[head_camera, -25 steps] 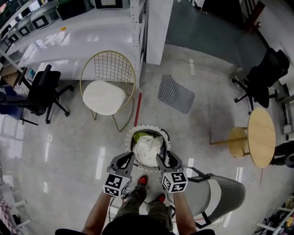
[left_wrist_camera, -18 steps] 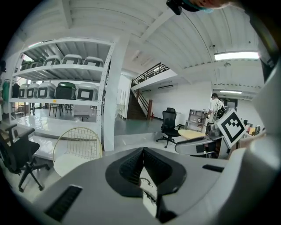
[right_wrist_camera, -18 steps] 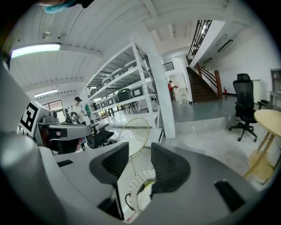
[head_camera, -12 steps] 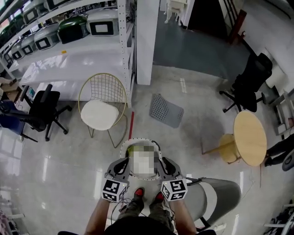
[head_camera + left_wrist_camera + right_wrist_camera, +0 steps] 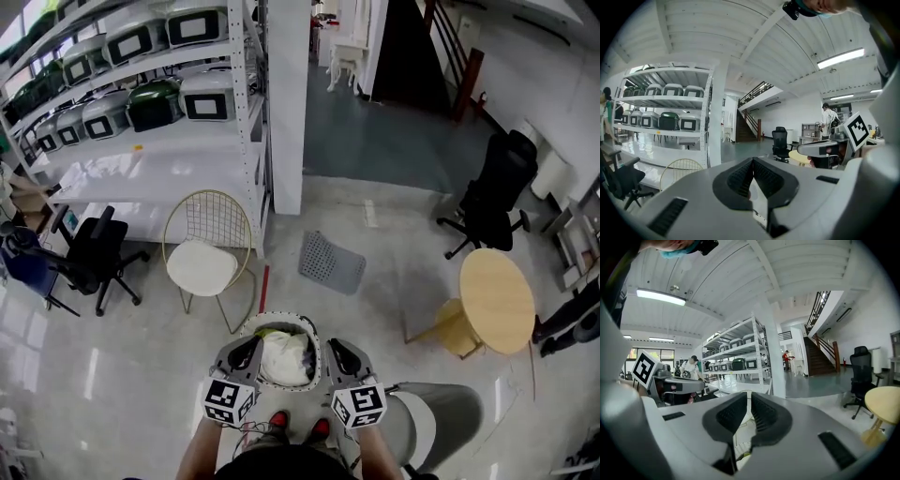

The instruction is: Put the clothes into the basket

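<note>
A round white basket stands on the floor just ahead of the person's red shoes. White clothes fill it, with a bit of green cloth at the far side. My left gripper hovers over the basket's left rim, and in the left gripper view its jaws meet at the tips, shut and empty. Over the right rim is my right gripper. Its jaws have just been closing and now stand shut, leaving a thin slit with nothing in it. The basket's rim shows low through that slit.
A gold wire chair with a white cushion stands beyond the basket, and a grey perforated panel lies on the floor. A black office chair and shelves of appliances stand left. A round wooden table stands right, a grey seat near right.
The view has risen and takes in more of the room, and the basket looks smaller. Both grippers came up with it and stay over the basket's two sides.
</note>
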Available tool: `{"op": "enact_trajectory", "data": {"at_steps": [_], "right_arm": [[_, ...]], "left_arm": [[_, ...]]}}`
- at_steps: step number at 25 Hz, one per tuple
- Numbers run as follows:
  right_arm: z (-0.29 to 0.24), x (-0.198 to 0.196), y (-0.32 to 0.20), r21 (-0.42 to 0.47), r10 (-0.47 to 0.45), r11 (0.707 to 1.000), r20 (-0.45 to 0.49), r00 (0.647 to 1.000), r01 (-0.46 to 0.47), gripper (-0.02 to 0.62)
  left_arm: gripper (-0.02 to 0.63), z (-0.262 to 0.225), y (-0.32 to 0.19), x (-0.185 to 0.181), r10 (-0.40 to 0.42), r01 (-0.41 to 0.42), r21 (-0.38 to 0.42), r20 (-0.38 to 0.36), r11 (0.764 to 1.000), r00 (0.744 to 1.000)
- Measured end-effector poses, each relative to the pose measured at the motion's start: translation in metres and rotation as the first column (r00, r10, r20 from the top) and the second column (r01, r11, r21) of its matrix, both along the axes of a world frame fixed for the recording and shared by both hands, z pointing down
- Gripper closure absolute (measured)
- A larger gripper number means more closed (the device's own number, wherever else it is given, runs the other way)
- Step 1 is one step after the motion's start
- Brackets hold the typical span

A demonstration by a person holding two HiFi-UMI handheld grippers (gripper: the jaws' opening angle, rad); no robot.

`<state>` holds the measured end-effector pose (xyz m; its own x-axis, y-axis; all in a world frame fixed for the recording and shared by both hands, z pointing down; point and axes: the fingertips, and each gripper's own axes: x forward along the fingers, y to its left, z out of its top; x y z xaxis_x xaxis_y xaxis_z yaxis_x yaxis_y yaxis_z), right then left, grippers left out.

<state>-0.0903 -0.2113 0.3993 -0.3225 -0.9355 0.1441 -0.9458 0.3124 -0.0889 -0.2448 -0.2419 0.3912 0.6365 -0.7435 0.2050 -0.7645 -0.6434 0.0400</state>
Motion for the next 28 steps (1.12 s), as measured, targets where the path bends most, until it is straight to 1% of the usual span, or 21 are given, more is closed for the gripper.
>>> {"op": "enact_trajectory", "data": {"at_steps": [4, 9, 11, 19, 28], "right_arm": [[-0.005, 0.012, 0.016, 0.024, -0.003, 1.000, -0.015, 1.000, 0.003, 0.548], [-0.009, 0.019, 0.030, 0.045, -0.008, 0.999, -0.031, 0.999, 0.009, 0.557], [-0.010, 0.022, 0.034, 0.049, -0.008, 0.999, -0.024, 1.000, 0.009, 0.558], [-0.011, 0.030, 0.043, 0.045, 0.020, 0.999, 0.029, 0.999, -0.022, 0.560], [-0.009, 0.031, 0.046, 0.044, 0.021, 0.999, -0.006, 1.000, -0.021, 0.560]], "left_arm": [[0.598, -0.006, 0.014, 0.006, 0.002, -0.002, 0.017, 0.020, 1.000, 1.000], [0.598, -0.008, 0.030, 0.011, 0.007, -0.007, 0.014, 0.015, 1.000, 1.000], [0.598, -0.008, 0.034, 0.015, 0.010, -0.010, 0.016, 0.017, 1.000, 1.000], [0.598, -0.012, 0.039, 0.026, 0.025, -0.025, 0.022, 0.011, 0.999, 1.000], [0.598, -0.009, 0.041, 0.031, 0.035, -0.036, 0.015, 0.010, 0.999, 0.999]]}}
